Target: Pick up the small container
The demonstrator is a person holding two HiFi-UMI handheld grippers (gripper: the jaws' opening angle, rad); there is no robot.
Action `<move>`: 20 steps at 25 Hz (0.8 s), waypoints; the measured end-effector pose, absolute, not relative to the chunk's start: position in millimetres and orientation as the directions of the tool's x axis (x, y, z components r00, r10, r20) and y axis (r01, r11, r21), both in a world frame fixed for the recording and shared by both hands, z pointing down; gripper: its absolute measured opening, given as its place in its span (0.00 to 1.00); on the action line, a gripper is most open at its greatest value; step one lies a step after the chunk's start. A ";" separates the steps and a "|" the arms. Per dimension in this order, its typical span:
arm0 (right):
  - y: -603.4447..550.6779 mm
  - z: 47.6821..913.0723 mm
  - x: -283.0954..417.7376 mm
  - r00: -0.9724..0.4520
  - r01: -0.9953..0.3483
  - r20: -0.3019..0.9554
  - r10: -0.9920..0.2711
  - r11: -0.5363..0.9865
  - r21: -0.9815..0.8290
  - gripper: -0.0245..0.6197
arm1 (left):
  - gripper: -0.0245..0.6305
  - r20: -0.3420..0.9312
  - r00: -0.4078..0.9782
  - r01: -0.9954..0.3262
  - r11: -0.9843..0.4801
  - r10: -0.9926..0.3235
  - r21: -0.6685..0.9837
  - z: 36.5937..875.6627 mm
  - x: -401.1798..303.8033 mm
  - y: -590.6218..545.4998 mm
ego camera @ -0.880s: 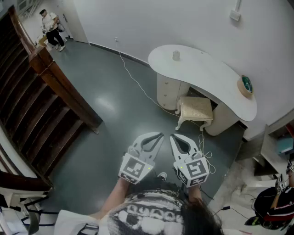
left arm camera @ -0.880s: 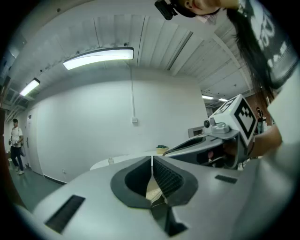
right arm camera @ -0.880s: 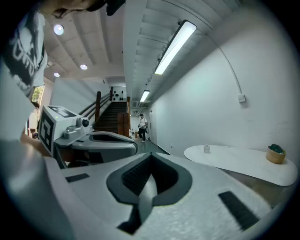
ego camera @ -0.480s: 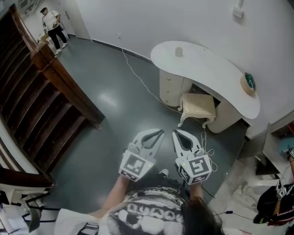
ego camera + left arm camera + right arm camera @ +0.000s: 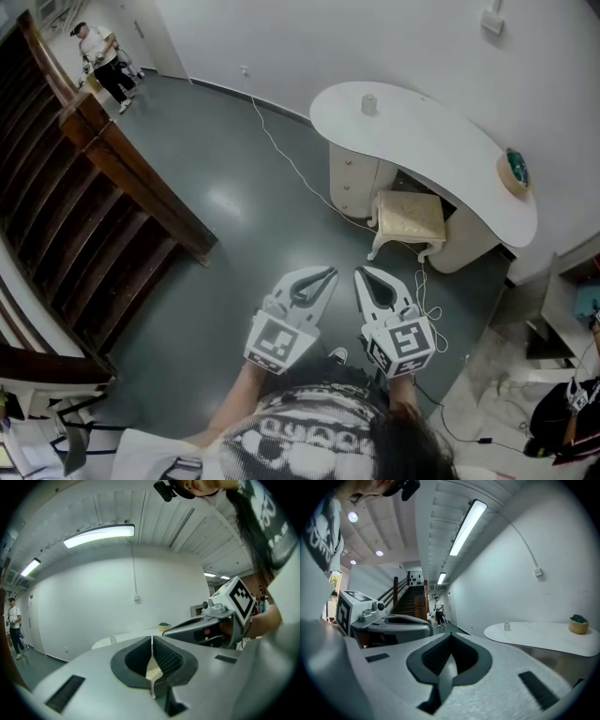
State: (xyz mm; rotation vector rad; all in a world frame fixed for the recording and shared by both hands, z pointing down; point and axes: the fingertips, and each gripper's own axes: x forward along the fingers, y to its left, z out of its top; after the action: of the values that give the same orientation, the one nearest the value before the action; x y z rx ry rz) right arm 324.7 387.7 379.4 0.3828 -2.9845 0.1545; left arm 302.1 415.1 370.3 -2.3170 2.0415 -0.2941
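The small container (image 5: 369,104) is a pale little jar standing near the left end of the white curved desk (image 5: 441,150), far ahead of both grippers. It also shows as a tiny jar (image 5: 112,640) in the left gripper view and as a small jar (image 5: 506,626) in the right gripper view. My left gripper (image 5: 329,273) and right gripper (image 5: 359,273) are held side by side over the dark floor, both shut and empty. In each gripper's own view the jaws meet, left (image 5: 152,640) and right (image 5: 451,637).
A basket bowl with green contents (image 5: 513,173) sits at the desk's right end. A cream stool (image 5: 409,217) stands under the desk, and a white cable (image 5: 286,159) runs across the floor. A wooden staircase (image 5: 84,206) fills the left. A person (image 5: 98,52) stands far off.
The desk and stool have drifted slightly right and down in the head view. Both grippers stay shut and side by side.
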 end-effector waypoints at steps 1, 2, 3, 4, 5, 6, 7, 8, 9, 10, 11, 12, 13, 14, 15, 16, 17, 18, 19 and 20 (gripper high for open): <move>381.4 379.2 320.3 -0.959 -0.259 0.140 -0.246 0.962 -0.086 0.03 | 0.05 0.115 0.117 -0.979 -0.134 -0.986 -0.155 370.4 297.4 409.7; 374.6 379.3 314.9 -0.959 -0.261 0.139 -0.248 0.961 -0.089 0.03 | 0.05 0.116 0.118 -0.979 -0.135 -0.986 -0.155 371.0 291.6 403.9; 367.6 379.9 308.7 -0.958 -0.264 0.138 -0.250 0.960 -0.092 0.03 | 0.05 0.118 0.119 -0.978 -0.137 -0.986 -0.155 372.1 284.9 397.6; 360.8 380.5 301.8 -0.958 -0.267 0.139 -0.253 0.959 -0.095 0.03 | 0.05 0.120 0.122 -0.978 -0.140 -0.985 -0.153 373.4 277.3 391.0; 354.1 381.2 294.3 -0.957 -0.270 0.141 -0.255 0.958 -0.096 0.03 | 0.05 0.123 0.125 -0.978 -0.143 -0.985 -0.150 374.8 268.9 383.8; 347.3 382.1 286.1 -0.955 -0.273 0.145 -0.258 0.957 -0.096 0.03 | 0.05 0.125 0.128 -0.979 -0.146 -0.984 -0.146 376.0 259.7 375.9; 340.1 383.0 277.1 -0.953 -0.277 0.150 -0.262 0.956 -0.095 0.03 | 0.05 0.127 0.130 -0.979 -0.148 -0.983 -0.142 376.7 249.4 367.6; 332.0 383.8 267.2 -0.951 -0.284 0.155 -0.267 0.954 -0.094 0.03 | 0.05 0.129 0.133 -0.979 -0.151 -0.983 -0.140 376.2 238.5 358.8; 323.3 384.1 256.6 -0.948 -0.292 0.158 -0.275 0.952 -0.094 0.03 | 0.05 0.132 0.137 -0.978 -0.155 -0.982 -0.140 374.6 227.2 349.7; 314.2 383.9 245.4 -0.946 -0.301 0.161 -0.283 0.949 -0.098 0.03 | 0.05 0.134 0.143 -0.977 -0.162 -0.981 -0.141 372.9 215.8 340.6; 305.4 383.3 234.0 -0.943 -0.310 0.162 -0.292 0.945 -0.103 0.03 | 0.05 0.135 0.152 -0.975 -0.171 -0.979 -0.145 372.2 204.1 331.4; 297.0 382.8 222.6 -0.940 -0.319 0.163 -0.300 0.941 -0.110 0.03 | 0.05 0.135 0.162 -0.972 -0.182 -0.978 -0.148 372.2 192.5 322.4; 288.8 382.4 211.2 -0.937 -0.329 0.164 -0.308 0.937 -0.115 0.03 | 0.05 0.135 0.174 -0.970 -0.194 -0.975 -0.149 372.2 181.0 313.4; 280.6 382.1 199.7 -0.934 -0.337 0.166 -0.316 0.934 -0.118 0.03 | 0.05 0.136 0.185 -0.968 -0.205 -0.973 -0.149 372.0 169.5 304.3; 272.4 381.7 188.0 -0.931 -0.345 0.169 -0.324 0.931 -0.119 0.03 | 0.05 0.136 0.194 -0.966 -0.214 -0.971 -0.146 371.3 157.9 295.3; 264.4 381.0 176.3 -0.928 -0.352 0.172 -0.330 0.928 -0.120 0.03 | 0.05 0.136 0.203 -0.965 -0.221 -0.970 -0.143 370.0 146.7 287.1; 256.9 380.2 164.8 -0.926 -0.359 0.175 -0.336 0.926 -0.120 0.03 | 0.05 0.134 0.211 -0.963 -0.230 -0.968 -0.140 368.4 136.0 279.8; 249.7 379.3 153.5 -0.923 -0.365 0.176 -0.342 0.923 -0.121 0.03 | 0.05 0.133 0.221 -0.962 -0.238 -0.966 -0.136 367.0 125.7 273.1; 242.9 378.8 142.4 -0.921 -0.371 0.176 -0.348 0.921 -0.122 0.03 | 0.05 0.132 0.230 -0.960 -0.247 -0.964 -0.134 366.3 115.5 266.5; 236.4 378.9 131.3 -0.918 -0.377 0.177 -0.354 0.918 -0.122 0.03 | 0.05 0.133 0.238 -0.958 -0.256 -0.962 -0.134 366.4 105.3 260.0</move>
State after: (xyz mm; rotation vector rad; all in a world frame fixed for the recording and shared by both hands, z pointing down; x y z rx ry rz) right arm 131.3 236.4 378.9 0.5610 -2.9275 0.2306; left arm 105.3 260.0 366.4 -2.4525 1.9015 -0.2925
